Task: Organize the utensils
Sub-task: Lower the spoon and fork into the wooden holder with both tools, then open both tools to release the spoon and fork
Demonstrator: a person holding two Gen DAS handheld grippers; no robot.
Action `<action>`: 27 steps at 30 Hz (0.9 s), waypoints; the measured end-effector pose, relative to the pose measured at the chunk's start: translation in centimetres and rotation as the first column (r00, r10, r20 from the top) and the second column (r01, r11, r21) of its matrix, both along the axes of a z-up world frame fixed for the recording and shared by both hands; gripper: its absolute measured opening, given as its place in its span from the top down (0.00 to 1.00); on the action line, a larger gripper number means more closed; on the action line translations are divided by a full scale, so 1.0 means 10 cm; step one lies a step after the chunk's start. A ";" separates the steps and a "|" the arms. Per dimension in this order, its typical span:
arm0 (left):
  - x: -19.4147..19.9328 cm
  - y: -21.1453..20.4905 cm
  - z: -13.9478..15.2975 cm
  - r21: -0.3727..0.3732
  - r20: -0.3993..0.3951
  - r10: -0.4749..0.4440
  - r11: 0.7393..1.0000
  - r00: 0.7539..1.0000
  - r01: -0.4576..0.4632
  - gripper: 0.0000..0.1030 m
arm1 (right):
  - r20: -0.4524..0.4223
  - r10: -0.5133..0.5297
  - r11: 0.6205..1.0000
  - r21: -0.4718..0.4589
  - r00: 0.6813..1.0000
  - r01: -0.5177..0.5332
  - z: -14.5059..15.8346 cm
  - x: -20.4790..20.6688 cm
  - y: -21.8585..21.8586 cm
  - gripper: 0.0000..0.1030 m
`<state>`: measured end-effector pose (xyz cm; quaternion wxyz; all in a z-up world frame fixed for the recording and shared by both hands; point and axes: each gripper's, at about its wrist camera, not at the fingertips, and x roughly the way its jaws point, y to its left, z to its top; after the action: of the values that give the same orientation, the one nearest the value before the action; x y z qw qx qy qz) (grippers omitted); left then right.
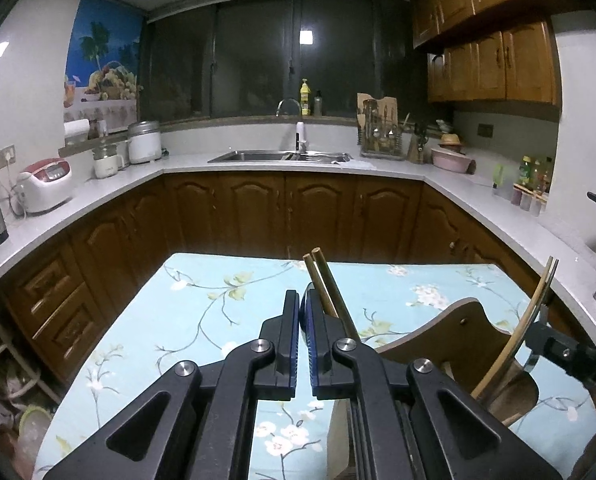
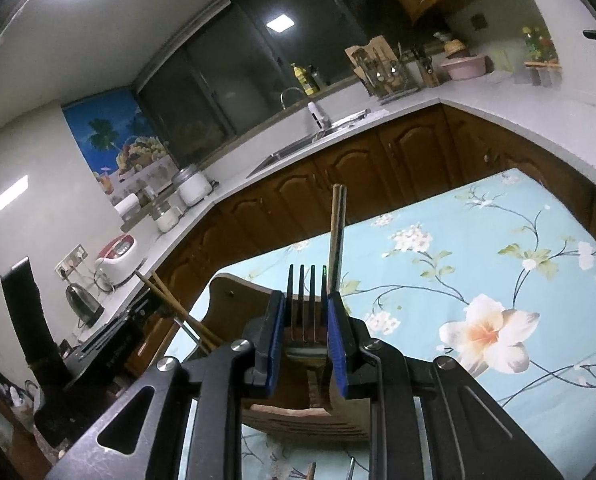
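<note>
Over a floral-clothed table (image 2: 497, 240), the right gripper (image 2: 305, 308) clamps a fork (image 2: 306, 304), tines pointing forward and up, directly above the wooden holder (image 2: 234, 312), while the left gripper (image 1: 302, 320), pinched empty, sits beside chopsticks (image 1: 329, 292) already in it.

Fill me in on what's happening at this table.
A person with a gripper in each hand is sorting utensils into a wooden holder on the floral tablecloth. The right gripper is shut on a fork, tines pointing away, above the holder. The left gripper is shut and empty, beside chopsticks that already stand in the holder.
</note>
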<state>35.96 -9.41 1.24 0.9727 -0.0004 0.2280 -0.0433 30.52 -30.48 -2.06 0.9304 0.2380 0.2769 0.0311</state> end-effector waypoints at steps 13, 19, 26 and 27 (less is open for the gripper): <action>0.20 0.18 -0.01 -0.023 -0.030 -0.023 0.999 0.999 0.022 0.91 | -0.017 0.013 1.000 -0.005 1.000 -0.013 -0.06 0.06 0.02 0.79; 0.22 0.21 -0.01 -0.028 -0.030 -0.017 0.999 0.999 0.016 0.79 | -0.023 0.015 1.000 -0.001 1.000 -0.015 -0.09 0.07 0.02 0.76; 0.10 0.20 -0.11 -0.034 -0.024 -0.005 0.999 1.000 0.005 0.60 | -0.023 0.007 1.000 -0.008 1.000 -0.007 -0.08 0.08 0.01 0.76; 0.08 0.21 -0.10 -0.035 -0.020 -0.003 0.999 1.000 0.002 0.55 | -0.020 0.004 1.000 -0.008 1.000 -0.004 -0.09 0.07 0.01 0.75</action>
<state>36.80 -7.33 0.24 0.9701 -0.0176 0.2371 -0.0485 31.21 -30.42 -2.92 0.9285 0.2341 0.2868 0.0295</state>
